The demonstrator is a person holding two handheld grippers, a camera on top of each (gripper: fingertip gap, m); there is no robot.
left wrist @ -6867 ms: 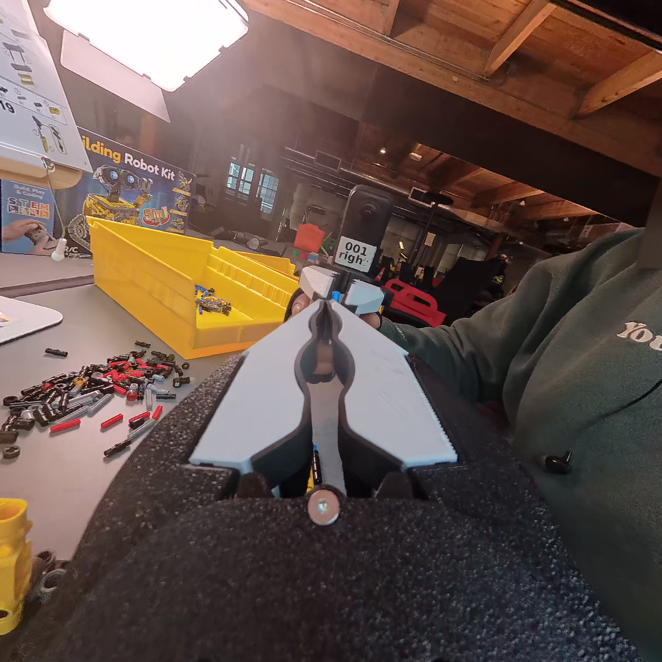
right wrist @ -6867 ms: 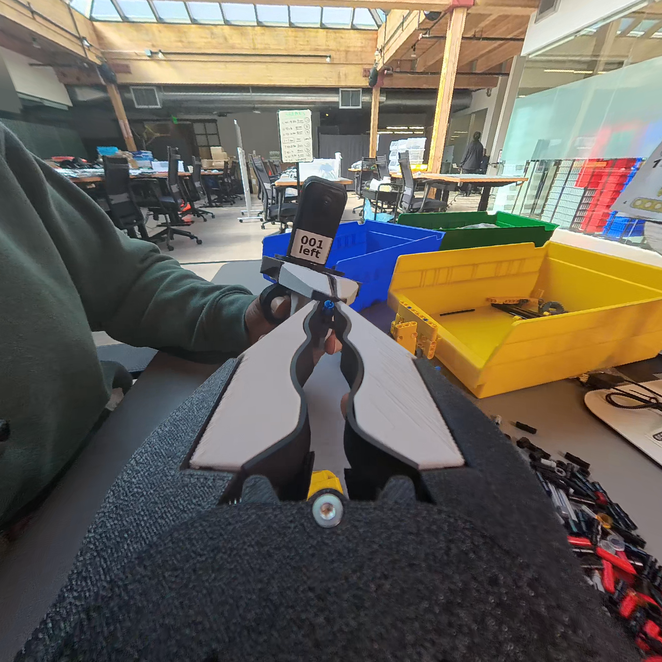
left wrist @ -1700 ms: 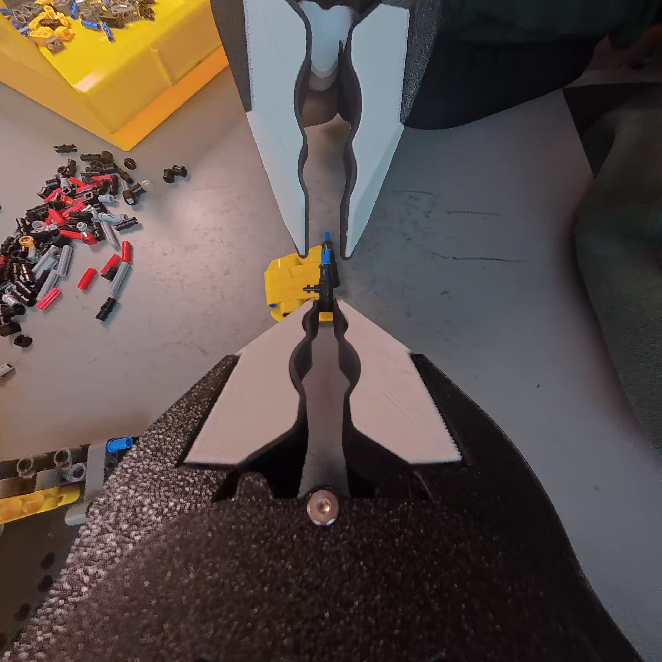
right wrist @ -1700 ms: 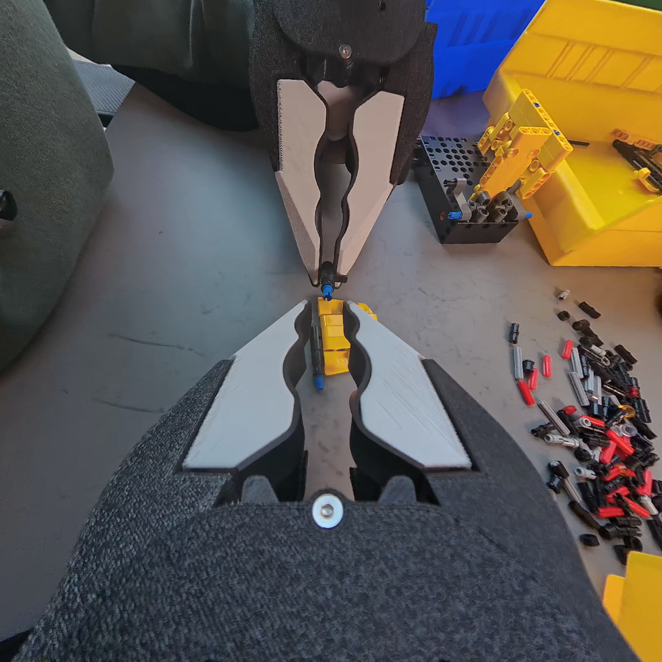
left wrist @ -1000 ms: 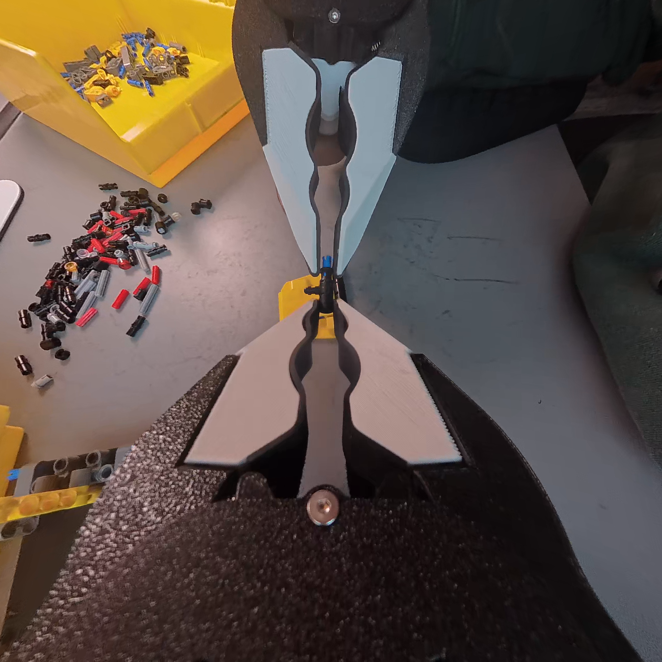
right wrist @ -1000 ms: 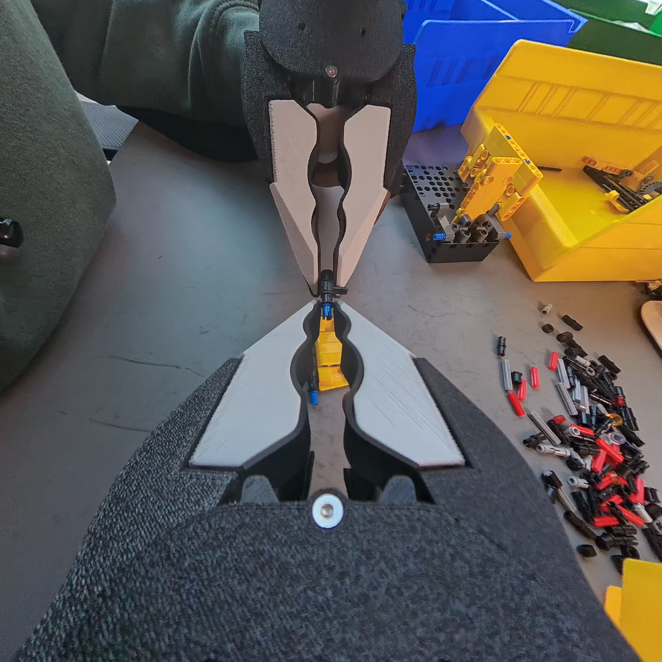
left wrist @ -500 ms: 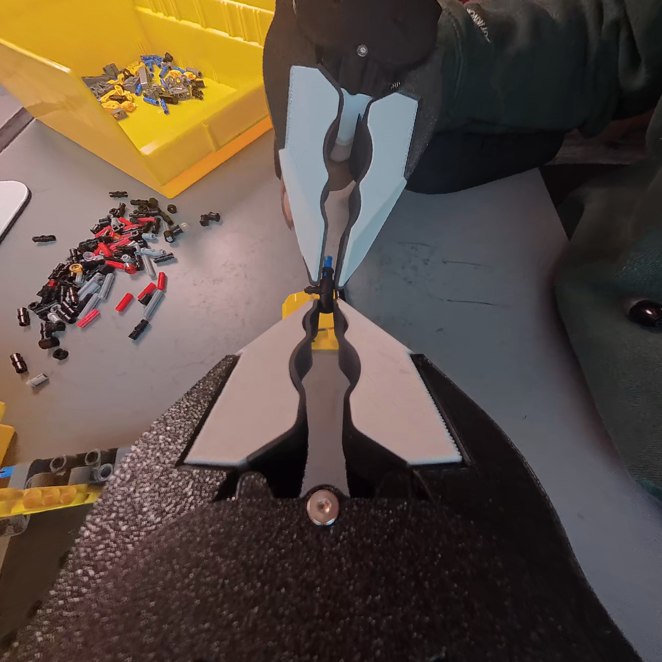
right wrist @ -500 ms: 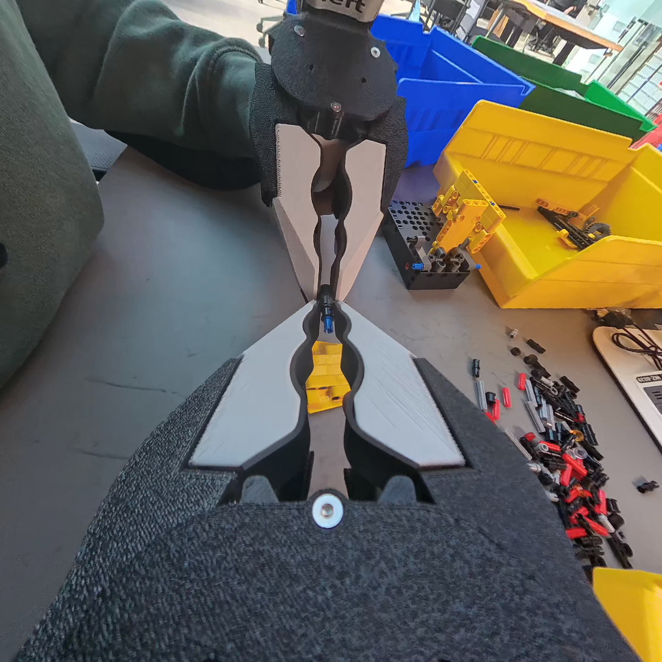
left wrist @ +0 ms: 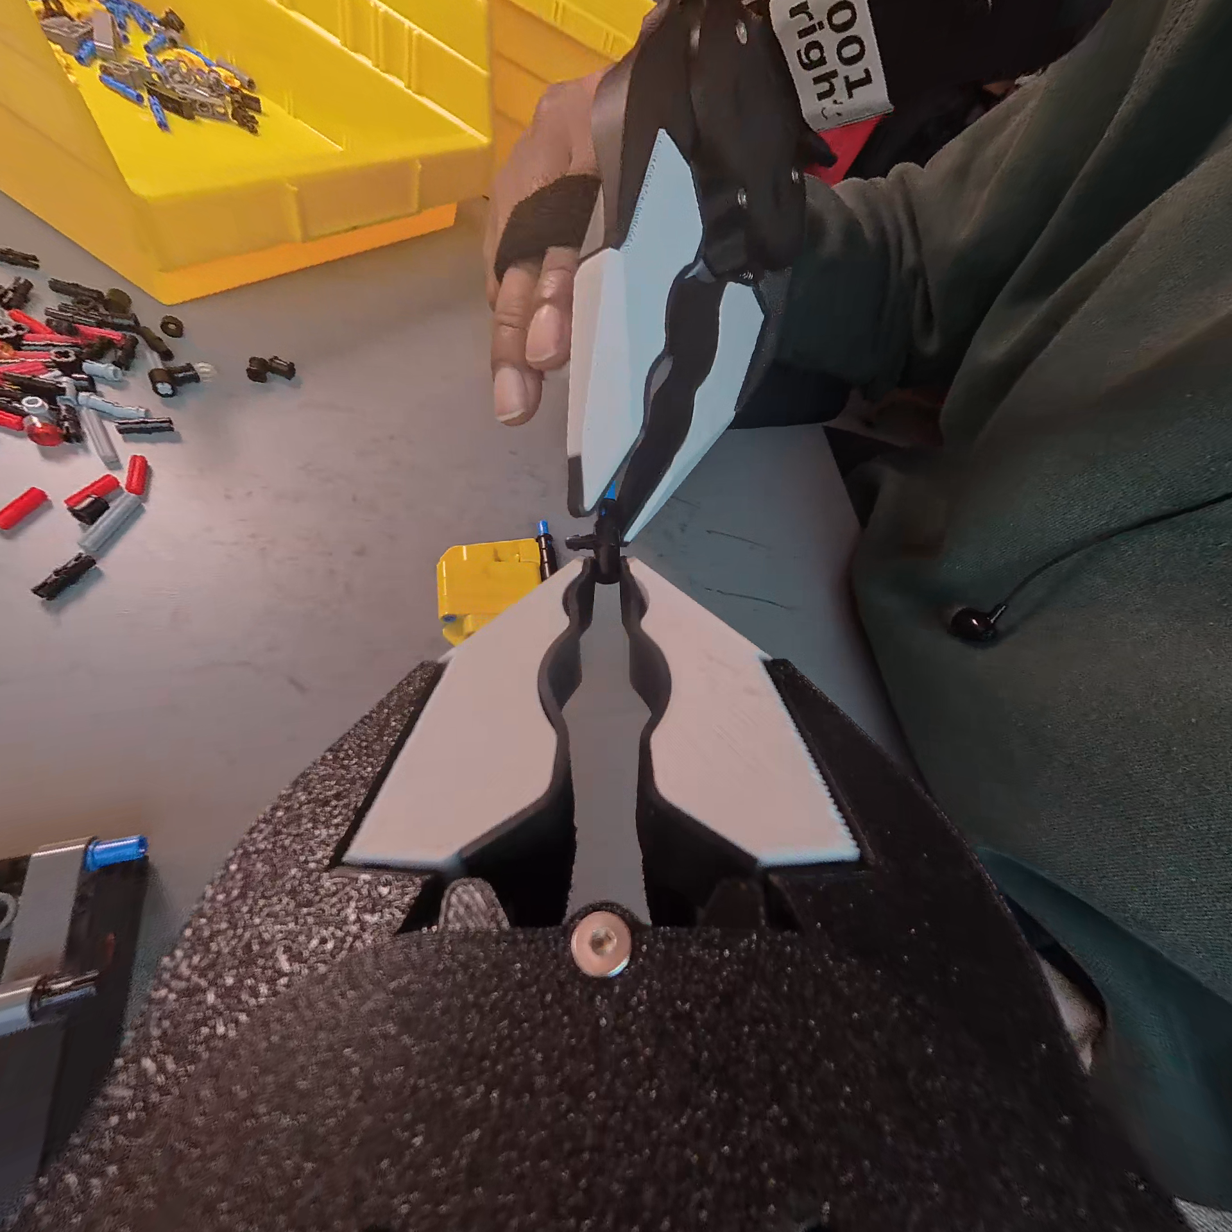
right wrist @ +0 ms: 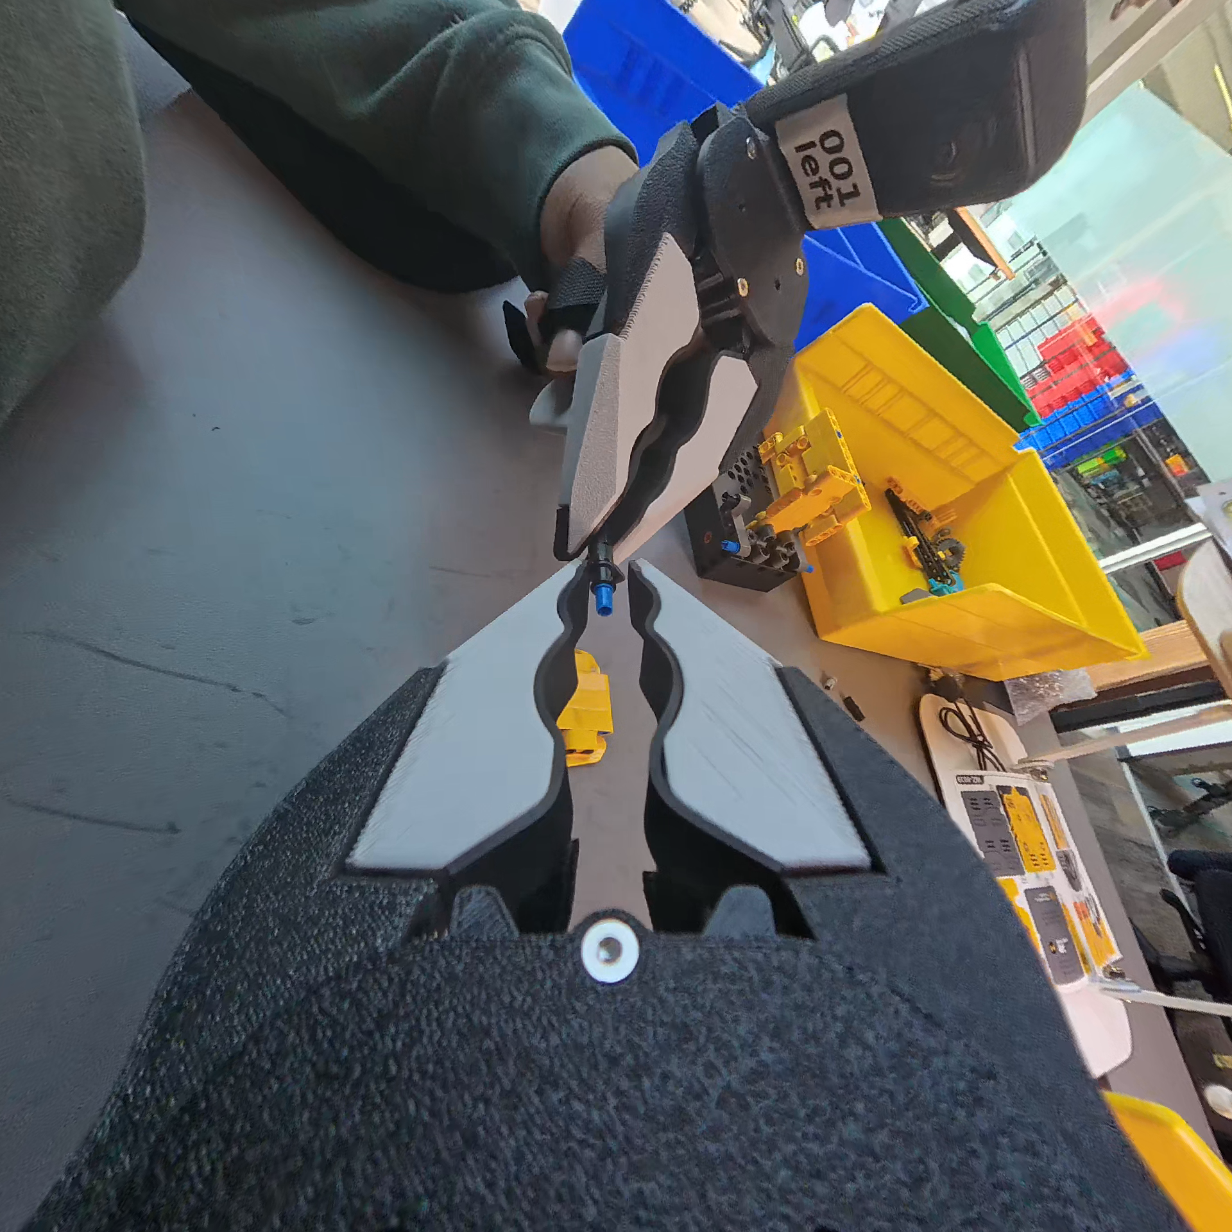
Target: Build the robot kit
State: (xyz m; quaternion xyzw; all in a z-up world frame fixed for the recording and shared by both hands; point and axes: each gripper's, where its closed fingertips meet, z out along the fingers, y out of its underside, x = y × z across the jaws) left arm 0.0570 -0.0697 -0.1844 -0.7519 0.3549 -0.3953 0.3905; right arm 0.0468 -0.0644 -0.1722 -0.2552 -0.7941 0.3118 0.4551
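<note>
The left claw [left wrist: 605, 567] is nearly closed, and its two tips pinch a small black connector piece [left wrist: 603, 548] that has short side stubs. The right claw [right wrist: 605, 572] meets it tip to tip from the opposite side; its jaws are also narrow, and between them sits the blue end of a pin [right wrist: 604, 595] that joins the black connector. In the right wrist view the jaws look a little apart around the blue end, so I cannot tell for sure that they press on it. Both claws are lifted above the grey desk [left wrist: 267, 600]. Just below and beside the tips, a yellow block [left wrist: 487, 583] lies on the desk with a black pin with a blue tip [left wrist: 545, 543] standing at its edge; it touches neither claw. To the left of the left claw a heap of small red, black and grey pins [left wrist: 60, 400] lies well apart, and behind it is a yellow bin [left wrist: 300, 193] with mixed parts. In the right wrist view a black perforated block with a yellow assembly [right wrist: 780, 513] sits near another yellow bin [right wrist: 967, 600]. The person's green sleeve [left wrist: 1067, 600] closes the right side, and the desk edge runs close there. Between the block and the heap the desk surface is bare.
</note>
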